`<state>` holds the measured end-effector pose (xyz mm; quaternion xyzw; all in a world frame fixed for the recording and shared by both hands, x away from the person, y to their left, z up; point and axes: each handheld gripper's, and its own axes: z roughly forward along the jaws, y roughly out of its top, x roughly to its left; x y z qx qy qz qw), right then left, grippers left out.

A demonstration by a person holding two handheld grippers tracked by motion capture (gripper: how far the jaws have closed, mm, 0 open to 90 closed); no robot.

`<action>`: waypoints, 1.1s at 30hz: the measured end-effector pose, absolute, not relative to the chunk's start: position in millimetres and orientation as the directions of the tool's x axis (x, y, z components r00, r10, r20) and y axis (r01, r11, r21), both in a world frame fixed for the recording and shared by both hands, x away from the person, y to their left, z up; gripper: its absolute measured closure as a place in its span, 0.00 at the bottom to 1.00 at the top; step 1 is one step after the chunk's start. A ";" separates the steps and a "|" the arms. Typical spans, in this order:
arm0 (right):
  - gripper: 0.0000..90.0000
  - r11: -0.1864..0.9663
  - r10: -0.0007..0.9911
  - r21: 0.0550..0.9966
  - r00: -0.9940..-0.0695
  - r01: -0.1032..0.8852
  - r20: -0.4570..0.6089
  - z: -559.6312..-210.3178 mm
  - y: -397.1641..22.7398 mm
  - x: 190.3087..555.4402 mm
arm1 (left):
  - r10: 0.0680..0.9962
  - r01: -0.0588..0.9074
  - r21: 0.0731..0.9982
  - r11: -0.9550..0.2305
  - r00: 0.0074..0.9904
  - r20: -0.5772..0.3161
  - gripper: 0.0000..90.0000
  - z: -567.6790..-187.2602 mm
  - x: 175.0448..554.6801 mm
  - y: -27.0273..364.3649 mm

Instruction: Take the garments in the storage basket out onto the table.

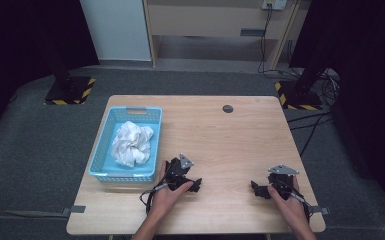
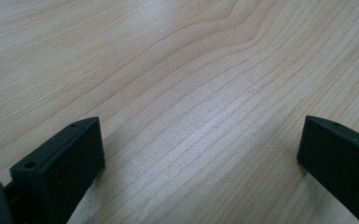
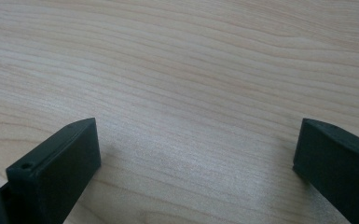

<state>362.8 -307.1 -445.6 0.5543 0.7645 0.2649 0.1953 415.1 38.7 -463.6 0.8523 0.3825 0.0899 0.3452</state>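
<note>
A crumpled white cloth (image 1: 131,143) lies in a light blue plastic basket (image 1: 99,167) on the left part of the wooden table (image 1: 230,140). My left gripper (image 1: 196,184) rests on the table just right of the basket's near corner, held by a hand. Its jaws stand wide apart over bare wood in the left gripper view (image 2: 200,140). My right gripper (image 1: 256,189) lies near the table's right front, also held by a hand. It is open too, with nothing but wood grain between its jaws (image 3: 196,140).
A small dark round disc (image 1: 227,108) sits in the table top near the far edge. Black stands with yellow-striped bases (image 1: 70,92) flank the table on the grey floor. Cables (image 1: 310,125) trail at the right.
</note>
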 end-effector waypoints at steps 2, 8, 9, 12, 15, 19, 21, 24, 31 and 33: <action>0.00 0.247 0.950 0.621 -0.312 0.744 -0.005 -445.5 -307.3 362.3 | 0.709 0.586 0.658 -0.472 0.696 -0.112 0.00 -463.7 415.1 39.3; 0.00 0.247 0.950 0.621 -0.311 0.744 -0.004 -445.5 -307.3 362.4 | 0.702 0.581 0.659 -0.478 0.703 -0.111 0.00 -463.8 415.3 40.1; 0.00 0.247 0.950 0.621 -0.311 0.744 -0.004 -445.5 -307.3 362.4 | 0.702 0.581 0.659 -0.478 0.703 -0.111 0.00 -463.8 415.3 40.1; 0.00 0.247 0.950 0.621 -0.311 0.744 -0.004 -445.5 -307.3 362.4 | 0.710 0.587 0.658 -0.472 0.695 -0.110 0.00 -463.7 415.1 39.1; 0.00 0.247 0.950 0.621 -0.312 0.743 -0.005 -445.5 -307.3 362.5 | 0.714 0.589 0.658 -0.470 0.692 -0.109 0.00 -463.6 414.6 39.0; 0.00 0.247 0.950 0.621 -0.311 0.744 -0.004 -445.5 -307.3 362.4 | 0.713 0.584 0.663 -0.468 0.693 -0.107 0.02 -463.2 414.3 39.6; 0.00 0.247 0.950 0.621 -0.311 0.744 -0.005 -445.5 -307.3 362.4 | 0.711 0.582 0.667 -0.466 0.695 -0.110 0.02 -463.2 414.0 39.6; 0.00 0.246 0.950 0.621 -0.311 0.744 -0.004 -445.5 -307.3 362.4 | 0.702 0.584 0.664 -0.467 0.702 -0.124 0.02 -462.2 413.5 41.0; 0.00 0.246 0.950 0.621 -0.311 0.744 -0.004 -445.4 -307.3 362.4 | 0.693 0.574 0.669 -0.472 0.711 -0.121 0.02 -453.5 410.4 37.6; 0.00 0.247 0.950 0.621 -0.311 0.744 -0.005 -445.5 -307.3 362.4 | 0.684 0.569 0.669 -0.479 0.720 -0.123 0.02 -449.0 409.1 35.4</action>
